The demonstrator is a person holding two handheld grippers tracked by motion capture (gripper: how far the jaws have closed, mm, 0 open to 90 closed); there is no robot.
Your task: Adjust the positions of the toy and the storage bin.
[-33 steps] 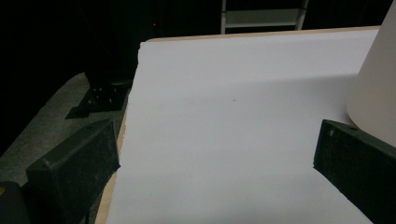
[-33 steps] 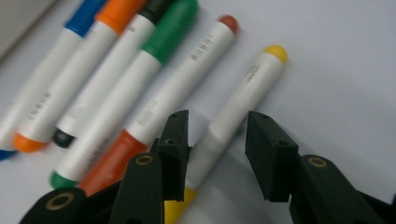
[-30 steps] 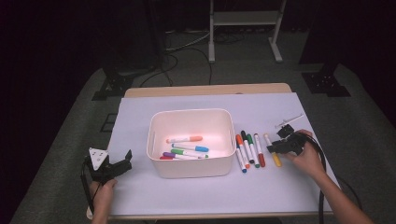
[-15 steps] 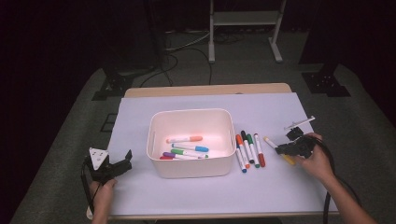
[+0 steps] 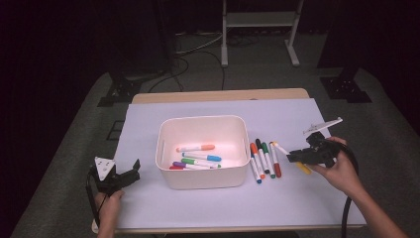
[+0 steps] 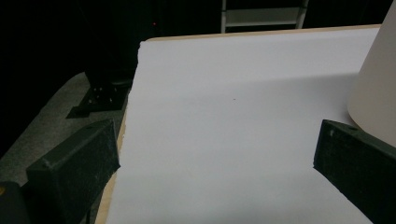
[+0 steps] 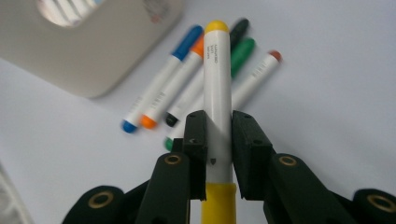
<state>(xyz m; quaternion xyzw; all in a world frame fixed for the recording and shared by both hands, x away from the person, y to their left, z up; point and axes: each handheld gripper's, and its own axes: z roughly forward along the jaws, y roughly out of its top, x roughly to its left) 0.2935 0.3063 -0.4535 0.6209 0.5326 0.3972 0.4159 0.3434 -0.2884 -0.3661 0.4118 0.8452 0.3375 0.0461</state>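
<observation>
A white bin [image 5: 203,120] stands mid-table with several markers [image 5: 195,148] lying inside. To its right, several more markers [image 5: 265,158] lie in a row on the white sheet. My right gripper [image 5: 293,156] hangs just right of that row, above the sheet, shut on a yellow marker [image 5: 280,148]. In the right gripper view both pads clamp the yellow marker [image 7: 217,84] at mid-barrel, between the jaws of my right gripper [image 7: 218,135], with the row [image 7: 177,93] and the bin [image 7: 93,46] beyond. My left gripper [image 5: 130,171] rests open at the front left; its view [image 6: 215,140] has nothing between the jaws.
The white sheet [image 5: 208,203] covers most of the table, with bare room in front of and behind the bin. The bin's wall [image 6: 378,84] lies close to the left gripper's right jaw. A metal stand [image 5: 260,20] and dark floor lie past the far edge.
The right gripper closed on the yellow marker at the right end of the row and lifted it off the sheet. The left gripper stayed still.
</observation>
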